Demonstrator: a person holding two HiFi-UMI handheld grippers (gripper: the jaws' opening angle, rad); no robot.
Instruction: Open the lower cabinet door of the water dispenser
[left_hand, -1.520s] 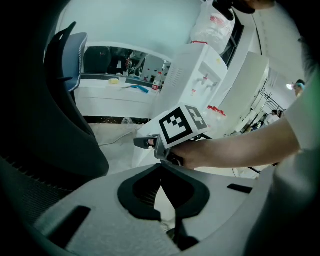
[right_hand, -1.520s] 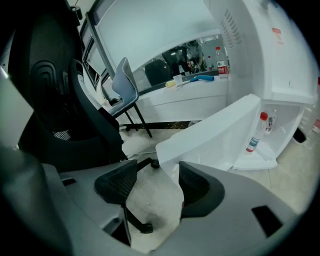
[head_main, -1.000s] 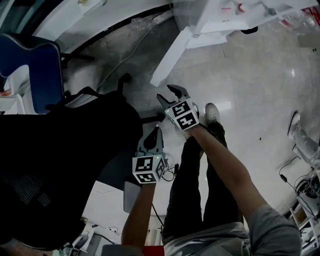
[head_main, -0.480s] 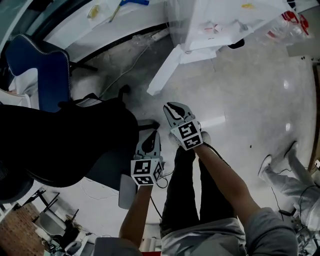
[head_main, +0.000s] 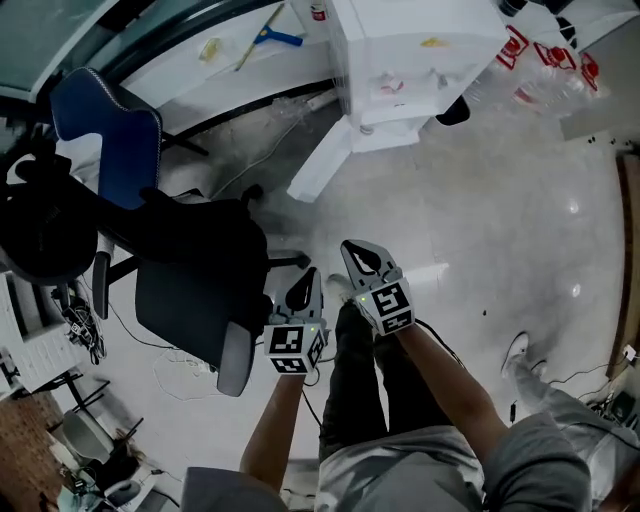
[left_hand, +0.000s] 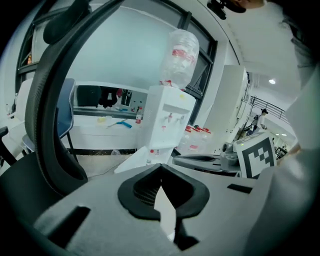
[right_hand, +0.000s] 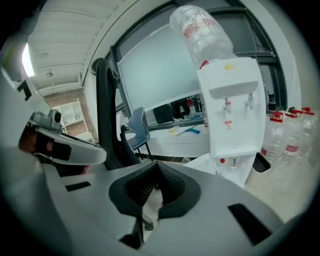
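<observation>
Both tools are closed and empty. The right tool (right_hand: 157, 170) has its black jaws brought tip to tip with nothing between them, and the left tool (left_hand: 161, 170) is shut the same way, holding nothing. They hang side by side in front of the person's dark-trousered legs (head_main: 365, 400), the right one a little ahead of the left, both pointing forward and somewhat down over the pale, glossy floor (head_main: 500, 230).

A black office chair (head_main: 195, 290) stands just to the left of the left tool, and a blue chair (head_main: 105, 125) is beyond it.

Well ahead of both tools, and touched by neither, is the white water dispenser (right_hand: 234, 110), with an upturned clear bottle (right_hand: 200, 30) on top. Its lower cabinet door (head_main: 320, 160) is already swung out to the left side, a white panel angling away from the base.

Clear bottles with red caps (right_hand: 292, 137) stand on the floor to the dispenser's right. A long white counter (head_main: 230, 62) runs along the window behind it, carrying a blue-handled implement (head_main: 270, 35).
</observation>
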